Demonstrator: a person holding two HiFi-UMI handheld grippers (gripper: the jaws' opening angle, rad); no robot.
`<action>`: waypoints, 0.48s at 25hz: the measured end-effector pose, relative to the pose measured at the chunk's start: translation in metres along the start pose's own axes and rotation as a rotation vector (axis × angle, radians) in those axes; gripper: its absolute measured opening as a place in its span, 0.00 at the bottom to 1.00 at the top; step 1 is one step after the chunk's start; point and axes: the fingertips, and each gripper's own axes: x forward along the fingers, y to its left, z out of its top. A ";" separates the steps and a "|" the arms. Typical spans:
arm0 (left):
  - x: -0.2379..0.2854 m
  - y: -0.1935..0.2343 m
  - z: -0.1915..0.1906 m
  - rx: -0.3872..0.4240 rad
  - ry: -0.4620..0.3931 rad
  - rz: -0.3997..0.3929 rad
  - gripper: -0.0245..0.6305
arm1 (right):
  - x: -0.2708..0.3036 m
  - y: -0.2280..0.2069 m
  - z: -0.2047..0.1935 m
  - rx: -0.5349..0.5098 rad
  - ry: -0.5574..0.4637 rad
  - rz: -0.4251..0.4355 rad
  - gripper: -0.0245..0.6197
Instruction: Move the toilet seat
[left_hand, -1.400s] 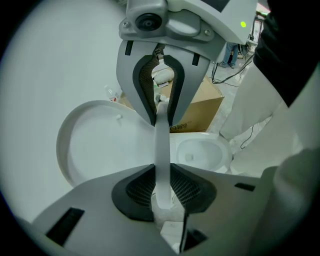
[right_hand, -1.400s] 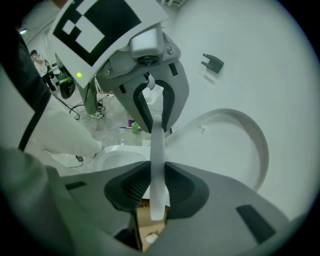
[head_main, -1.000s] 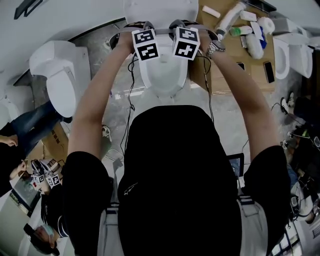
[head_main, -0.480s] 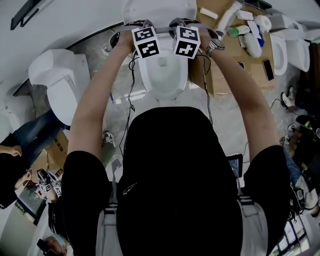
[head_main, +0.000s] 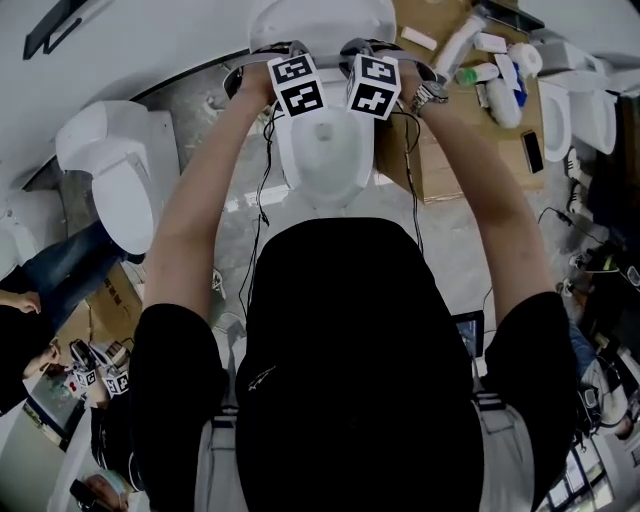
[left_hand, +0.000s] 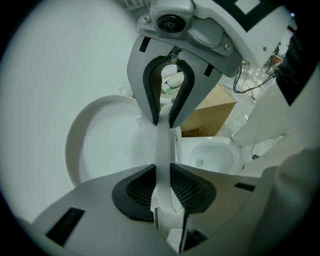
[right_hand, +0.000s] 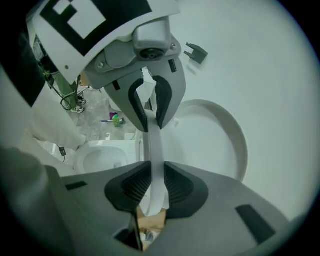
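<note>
Left claw (left_hand: 162, 175) is closed on the thin white edge of the seat (left_hand: 161, 142). Right claw (right_hand: 152, 176) is closed on the same edge, just beside it. Nothing else is held.

The seat is seen edge-on, raised off the bowl (head_main: 325, 150) and stood between the bowl and the upright lid (head_main: 320, 22). The task is therefore judged to be partway done: the grip is made and the seat is lifted clear of the rim. Whether it is meant to go up against the lid or down onto the bowl cannot be told. What is left is for the seat to be brought to rest at one end and both grips to be released.

Counted from largest to smallest:
- **Toilets:** three are made out in the head view. One is the toilet being worked at top centre, with one left toilet (head_main: 115, 175) and one right toilet (head_main: 575, 105). A white shape at the far left edge cannot be identified.
- **Lid and seat:** one lid and one seat are seen on the worked toilet.
- **Box:** one cardboard box (head_main: 450, 150) is seen to its right.
- **Claws:** two are counted.
- **Bottles:** several bottles (head_main: 505, 85) lie on the box, too small to be counted exactly.
</note>
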 end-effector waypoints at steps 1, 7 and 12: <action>0.001 0.002 0.000 -0.002 0.001 0.000 0.18 | 0.000 -0.001 0.001 0.001 -0.001 0.003 0.17; 0.001 0.014 -0.003 -0.017 0.004 0.005 0.18 | 0.005 -0.013 0.003 0.014 0.004 -0.016 0.17; 0.005 0.025 -0.005 -0.031 0.003 0.018 0.18 | 0.010 -0.026 0.003 0.028 -0.001 -0.043 0.17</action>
